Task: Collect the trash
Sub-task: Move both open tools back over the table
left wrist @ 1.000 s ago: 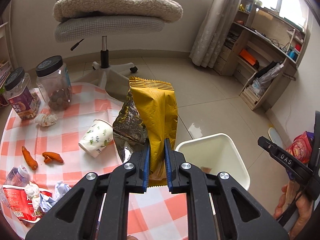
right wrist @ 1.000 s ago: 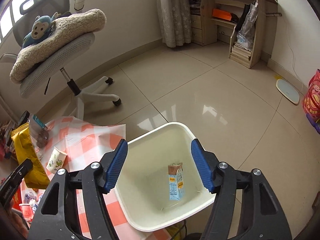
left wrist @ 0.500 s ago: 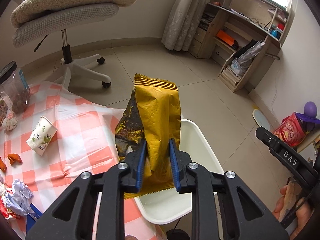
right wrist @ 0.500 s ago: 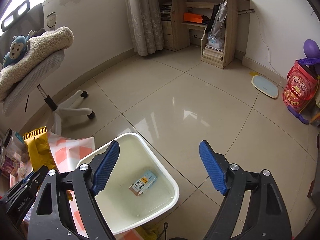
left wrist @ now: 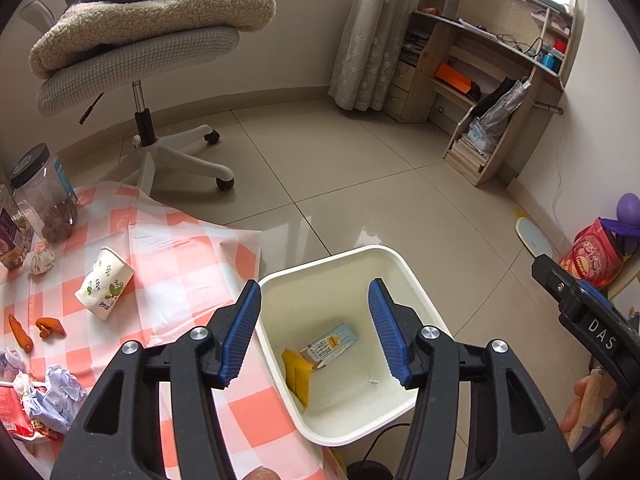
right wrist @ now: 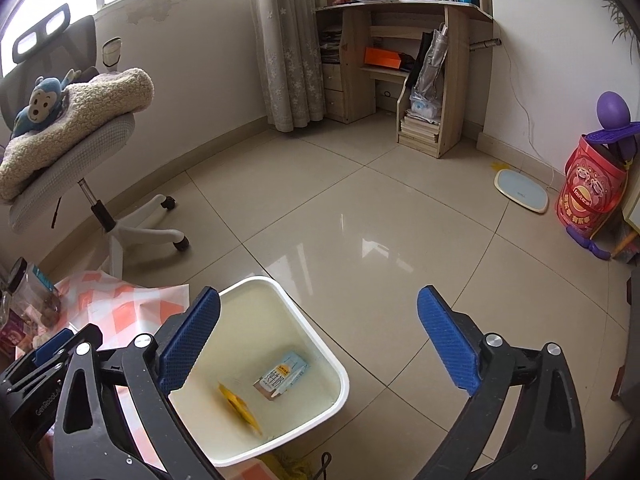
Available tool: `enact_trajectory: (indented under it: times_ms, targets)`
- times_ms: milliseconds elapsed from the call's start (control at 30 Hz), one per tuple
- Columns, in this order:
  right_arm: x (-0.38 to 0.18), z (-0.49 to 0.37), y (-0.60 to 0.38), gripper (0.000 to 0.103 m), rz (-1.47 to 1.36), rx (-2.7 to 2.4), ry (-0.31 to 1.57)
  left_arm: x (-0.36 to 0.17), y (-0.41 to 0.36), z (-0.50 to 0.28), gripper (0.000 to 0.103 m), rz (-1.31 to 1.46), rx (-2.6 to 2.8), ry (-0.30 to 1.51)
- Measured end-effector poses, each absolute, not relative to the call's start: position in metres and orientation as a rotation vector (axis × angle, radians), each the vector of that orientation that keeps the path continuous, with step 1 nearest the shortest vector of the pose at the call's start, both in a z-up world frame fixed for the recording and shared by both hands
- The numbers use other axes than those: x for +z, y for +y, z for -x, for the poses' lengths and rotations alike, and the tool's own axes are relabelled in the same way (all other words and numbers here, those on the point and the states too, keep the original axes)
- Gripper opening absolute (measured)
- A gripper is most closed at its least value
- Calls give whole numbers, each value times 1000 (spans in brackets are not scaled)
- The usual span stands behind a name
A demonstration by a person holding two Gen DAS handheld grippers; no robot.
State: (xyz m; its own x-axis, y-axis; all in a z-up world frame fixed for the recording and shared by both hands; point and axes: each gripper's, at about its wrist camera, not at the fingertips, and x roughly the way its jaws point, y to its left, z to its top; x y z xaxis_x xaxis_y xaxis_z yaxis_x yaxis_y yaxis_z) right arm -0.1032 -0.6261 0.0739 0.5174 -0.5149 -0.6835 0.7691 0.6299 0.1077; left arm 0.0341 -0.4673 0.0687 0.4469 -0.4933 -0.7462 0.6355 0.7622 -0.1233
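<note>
A white bin (left wrist: 394,264) (right wrist: 320,344) stands on the floor beside the checked table. Inside it lie a yellow snack bag (left wrist: 298,376) (right wrist: 240,406) and a small drink carton (left wrist: 330,342) (right wrist: 282,376). My left gripper (left wrist: 314,334) hangs above the bin with its jaws opening and nothing between them. My right gripper (right wrist: 318,346) is over the bin's far side and the floor, jaws opening wide and empty. On the table lie a paper cup (left wrist: 105,283), crumpled paper (left wrist: 56,398), a paper ball (left wrist: 39,261) and orange peel bits (left wrist: 50,326).
Two jars (left wrist: 46,196) stand at the table's left edge. A swivel chair (left wrist: 140,60) with a blanket and plush monkey stands behind the table. A wooden desk (right wrist: 404,60), a scale (right wrist: 522,190) and a red tin (right wrist: 590,194) are on the far side of the tiled floor.
My left gripper moved over the bin, opened and let go of the yellow snack bag, which now lies in the bin. My right gripper widened and drew off to the bin's right.
</note>
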Motion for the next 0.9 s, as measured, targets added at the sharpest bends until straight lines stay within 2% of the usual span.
enact_trajectory:
  times_ms: [233, 500, 900]
  targets:
    - [84, 97, -595, 96, -385, -759, 636, 80, -435, -25, 58, -227, -614, 730]
    - [92, 84, -547, 96, -286, -739, 576, 95, -383, -22, 67, -194, -488, 613]
    - [94, 46, -476, 96, -228, -614, 580, 106, -306, -36, 75, -135, -352, 622]
